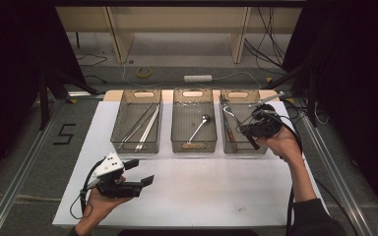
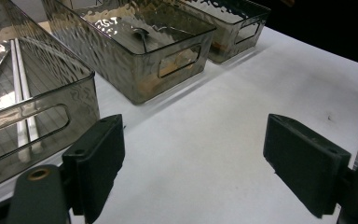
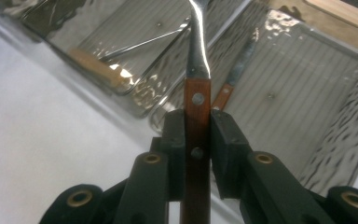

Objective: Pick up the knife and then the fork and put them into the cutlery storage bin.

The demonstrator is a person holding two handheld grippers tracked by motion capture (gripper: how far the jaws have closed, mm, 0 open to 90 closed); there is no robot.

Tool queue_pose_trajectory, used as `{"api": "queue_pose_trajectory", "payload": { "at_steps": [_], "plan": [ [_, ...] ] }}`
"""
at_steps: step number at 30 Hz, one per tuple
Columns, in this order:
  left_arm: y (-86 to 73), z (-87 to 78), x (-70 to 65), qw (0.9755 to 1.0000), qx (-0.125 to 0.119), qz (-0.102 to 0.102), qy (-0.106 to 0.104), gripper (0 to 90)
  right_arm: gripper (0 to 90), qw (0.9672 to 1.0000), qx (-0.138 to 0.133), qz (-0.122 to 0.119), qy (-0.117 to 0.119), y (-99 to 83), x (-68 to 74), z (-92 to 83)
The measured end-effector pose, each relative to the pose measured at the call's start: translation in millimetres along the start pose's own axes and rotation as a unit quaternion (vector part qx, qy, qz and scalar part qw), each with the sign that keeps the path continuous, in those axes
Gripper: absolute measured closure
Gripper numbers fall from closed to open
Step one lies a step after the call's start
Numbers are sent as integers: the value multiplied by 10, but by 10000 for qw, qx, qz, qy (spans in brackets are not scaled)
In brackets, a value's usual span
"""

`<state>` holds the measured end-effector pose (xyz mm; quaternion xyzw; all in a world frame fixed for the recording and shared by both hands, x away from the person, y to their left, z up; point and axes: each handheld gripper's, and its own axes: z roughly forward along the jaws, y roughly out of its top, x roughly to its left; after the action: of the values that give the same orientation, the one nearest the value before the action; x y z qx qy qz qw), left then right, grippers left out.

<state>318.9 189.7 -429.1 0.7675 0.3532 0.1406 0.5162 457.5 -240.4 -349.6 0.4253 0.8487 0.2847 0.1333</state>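
Sorting cutlery into three clear bins, nearly done by the look of it. Right gripper [image 3: 197, 140] is pinching a wooden-handled fork [image 3: 197, 100] by the handle, fingers [image 3: 176, 140] pressing on both sides, and holding it over the right bin [image 1: 261, 148]. A second wooden-handled utensil [image 3: 237, 74] is already lying in that bin; I can't tell what kind. Left bin [image 1: 119, 130] is holding long metal pieces [image 1: 145, 129], middle bin [image 1: 193, 145] a spoon [image 1: 199, 127]. Left gripper [image 1: 140, 172] is idling over the white surface [image 1: 216, 187], fingers [image 2: 98, 161] spread, nothing between them. No loose cutlery is showing on the surface. Left to do: lower the fork into the right bin and release.
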Motion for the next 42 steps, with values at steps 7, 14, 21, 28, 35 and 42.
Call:
{"api": "queue_pose_trajectory", "payload": {
  "at_steps": [7,14,21,28,35,42],
  "plan": [
    [0,-1,0,10000,1,10,7,200,774,9998,46,174,-82,108,-105,58],
    [-1,-3,5,10000,0,6,9,200,774,9994,1,325,-116,233,-179,112],
    [-1,-4,2,10000,-11,13,10,200,774,9985,-28,475,-275,315,-233,205],
    [-1,-9,4,10000,-1,1,11,200,773,9960,70,744,-494,331,-326,345],
    [-3,-6,0,10000,-12,5,6,200,773,9934,113,940,-650,324,-386,465],
    [-3,-7,4,10000,-10,13,8,200,773,9911,192,1119,-690,301,-419,582]
  ]
}}
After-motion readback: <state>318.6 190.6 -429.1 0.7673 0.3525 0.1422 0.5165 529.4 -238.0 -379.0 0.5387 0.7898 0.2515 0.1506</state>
